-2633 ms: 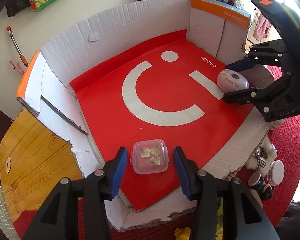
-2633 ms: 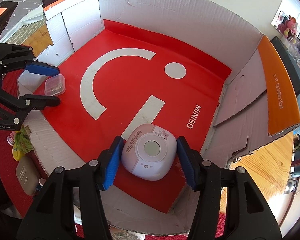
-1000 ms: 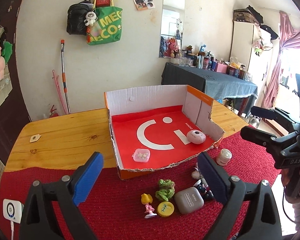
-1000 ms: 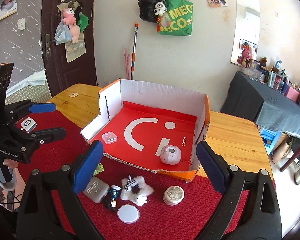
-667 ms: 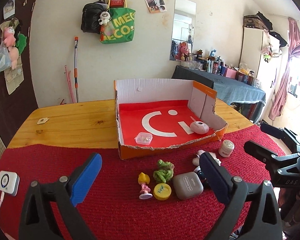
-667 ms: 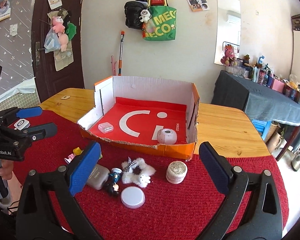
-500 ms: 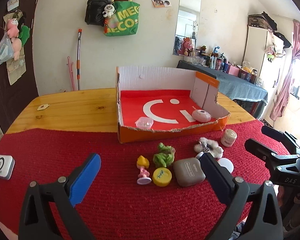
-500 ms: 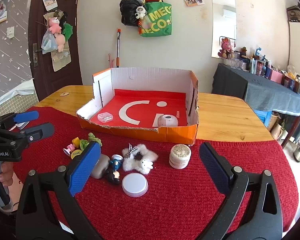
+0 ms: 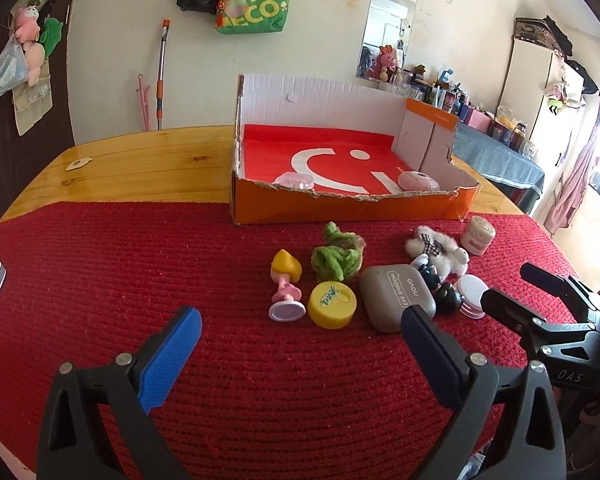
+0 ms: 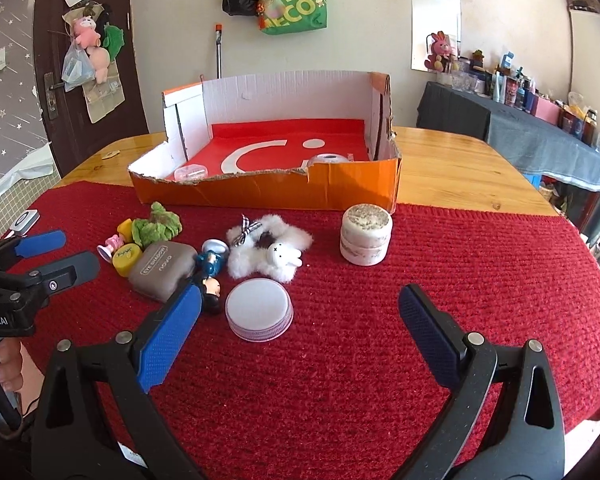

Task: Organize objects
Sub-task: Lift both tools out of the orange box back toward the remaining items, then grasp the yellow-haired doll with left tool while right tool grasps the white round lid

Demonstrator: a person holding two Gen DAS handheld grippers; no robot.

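Both grippers, left gripper (image 9: 300,334) and right gripper (image 10: 300,322), hang spread wide and empty above the red mat (image 10: 460,264). Just beyond lie the white lid (image 10: 259,311), grey case (image 9: 396,297), yellow cap (image 9: 332,304) and fluffy toy (image 10: 268,252). Farther back, the cardboard box (image 10: 268,190) holds a clear container (image 9: 294,181) and pink gadget (image 9: 418,181).

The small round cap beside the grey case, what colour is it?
Yellow cap, with a green mark on top; clearest in the left wrist view.
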